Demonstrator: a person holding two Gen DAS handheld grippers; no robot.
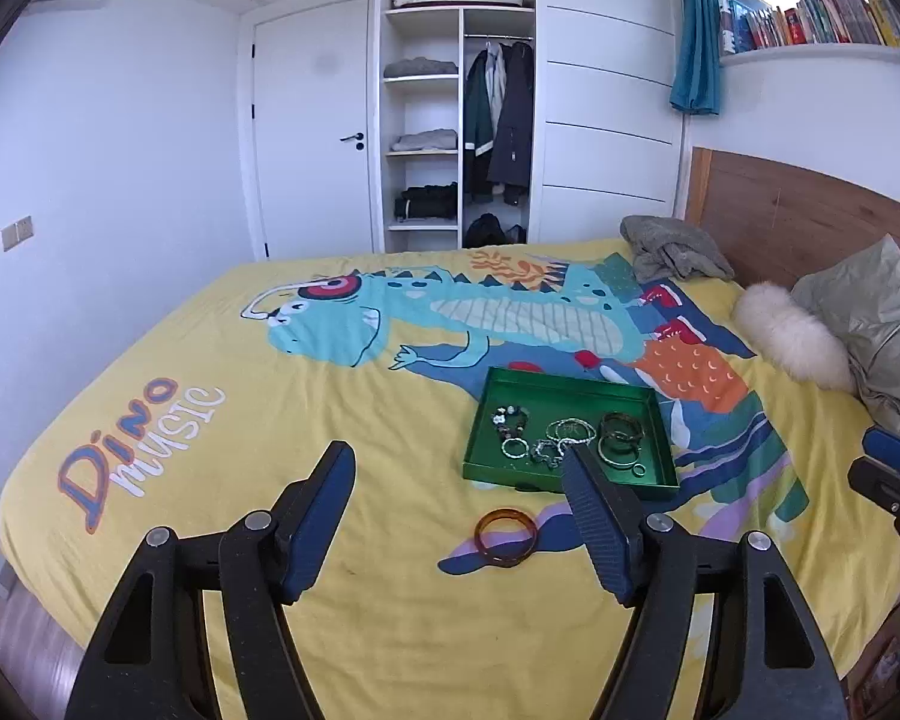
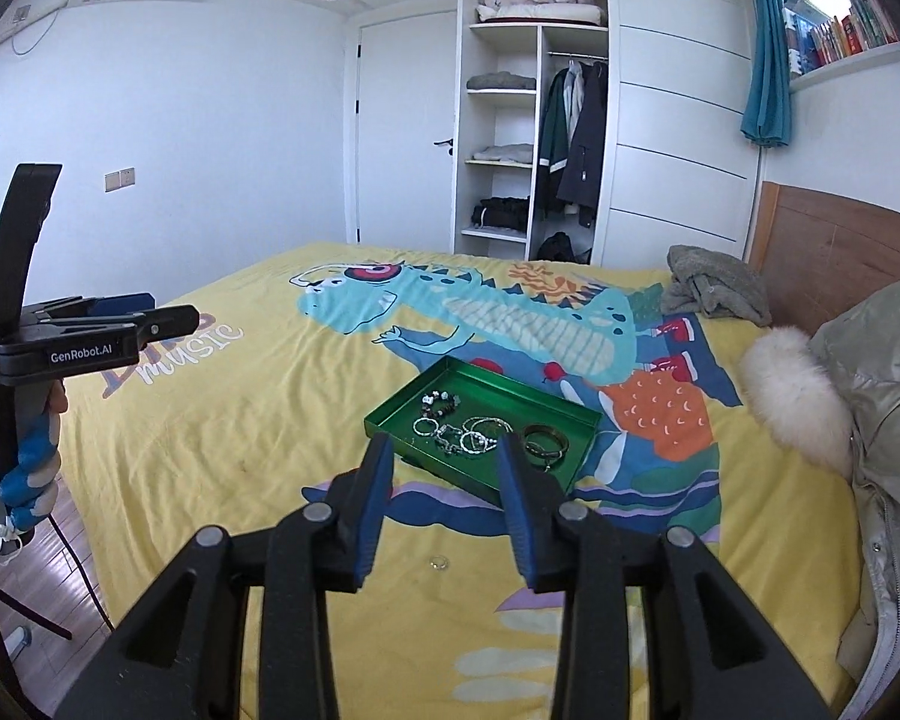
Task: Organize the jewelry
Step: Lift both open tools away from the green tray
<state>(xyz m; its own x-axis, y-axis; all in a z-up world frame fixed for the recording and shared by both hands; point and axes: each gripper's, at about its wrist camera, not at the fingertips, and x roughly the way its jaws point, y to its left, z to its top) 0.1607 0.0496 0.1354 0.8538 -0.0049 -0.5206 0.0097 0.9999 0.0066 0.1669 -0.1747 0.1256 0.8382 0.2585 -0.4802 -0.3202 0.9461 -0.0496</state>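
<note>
Yellow dinosaur bedding carries one green tray with a heap of bracelets and rings, too tangled to count. One amber bangle lies just outside it, and one small ring. The bangle looks stiff, light and slippery, so gripping across its rim seems best. Left gripper and right gripper both stand released, holding nothing.
</note>
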